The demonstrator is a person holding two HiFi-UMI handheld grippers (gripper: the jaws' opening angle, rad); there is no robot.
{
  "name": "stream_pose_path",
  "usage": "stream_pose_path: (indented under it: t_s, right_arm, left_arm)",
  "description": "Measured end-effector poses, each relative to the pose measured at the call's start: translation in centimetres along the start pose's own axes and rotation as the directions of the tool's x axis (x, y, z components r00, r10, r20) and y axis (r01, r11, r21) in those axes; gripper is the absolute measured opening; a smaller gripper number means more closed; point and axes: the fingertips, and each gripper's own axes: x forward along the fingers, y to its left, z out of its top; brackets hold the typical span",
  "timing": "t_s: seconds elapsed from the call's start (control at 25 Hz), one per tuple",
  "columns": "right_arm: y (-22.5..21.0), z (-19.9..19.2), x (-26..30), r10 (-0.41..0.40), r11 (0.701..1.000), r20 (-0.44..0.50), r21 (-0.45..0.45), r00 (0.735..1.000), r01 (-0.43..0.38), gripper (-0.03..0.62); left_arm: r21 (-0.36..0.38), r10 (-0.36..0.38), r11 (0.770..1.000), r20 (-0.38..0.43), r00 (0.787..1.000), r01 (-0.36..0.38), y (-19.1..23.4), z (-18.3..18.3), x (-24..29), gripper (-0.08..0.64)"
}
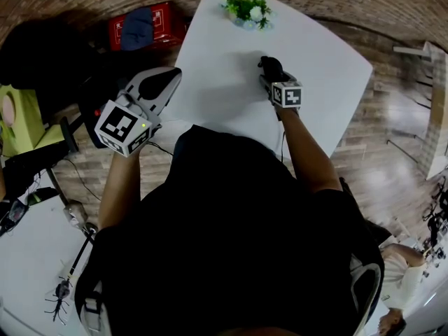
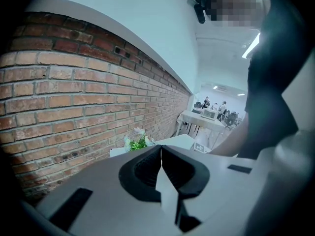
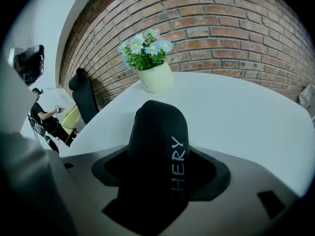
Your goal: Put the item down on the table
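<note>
Person in a dark top is leaning over a white table (image 1: 210,61) in the head view, the torso blocking the table's near edge. The right gripper (image 1: 271,78) is reaching out over the tabletop with a black item (image 1: 268,64) in its jaws. From up here it is impossible to say whether the item is touching the surface or hanging just above it. The left gripper (image 1: 171,79) is hovering off the table's left edge. A pot of flowers (image 1: 247,9) is sitting at the far edge. A red bag (image 1: 164,19) is lying on the floor beyond, half covered by something blue.

In the left gripper view, the jaws are pressing together with nothing between them. The gripper's body is hiding the lower part of the flowers, which are standing in front of a brick wall (image 2: 74,92). People far off are too small to make out.

In the right gripper view, the jaws are standing wide and clamping the black item, which is filling the gap and covering the pads. White letters are running along it, the first ones cut off by the gripper's body. The table is spreading out beneath, with the flowers beyond.
</note>
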Motion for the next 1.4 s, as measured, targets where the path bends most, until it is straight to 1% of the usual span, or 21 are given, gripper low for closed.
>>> stream_pose_path:
  t_s: [0.32,0.96,1.4]
  right_arm:
    - [0.0,0.0,0.2,-0.005,1.0,-0.001,-0.002,1.0,0.005,0.348]
    - [0.1,-0.1,0.4,-0.012,1.0,-0.009,0.005,1.0,0.012,0.356]
    - [0.1,-0.3,0.4,-0.022,1.0,-0.015,0.001,1.0,0.022,0.36]
  left_arm:
    - [0.003,-0.001,1.0,0.0,1.0,0.001,-0.3,0.0,-0.2,0.011]
    - [-0.018,0.007,1.0,-0.008,1.0,-0.007,-1.0,-0.5,-0.8,0.011]
    - [-0.007,0.014,1.0,-0.001,1.0,-0.014,-1.5,-0.7,-1.1,0.011]
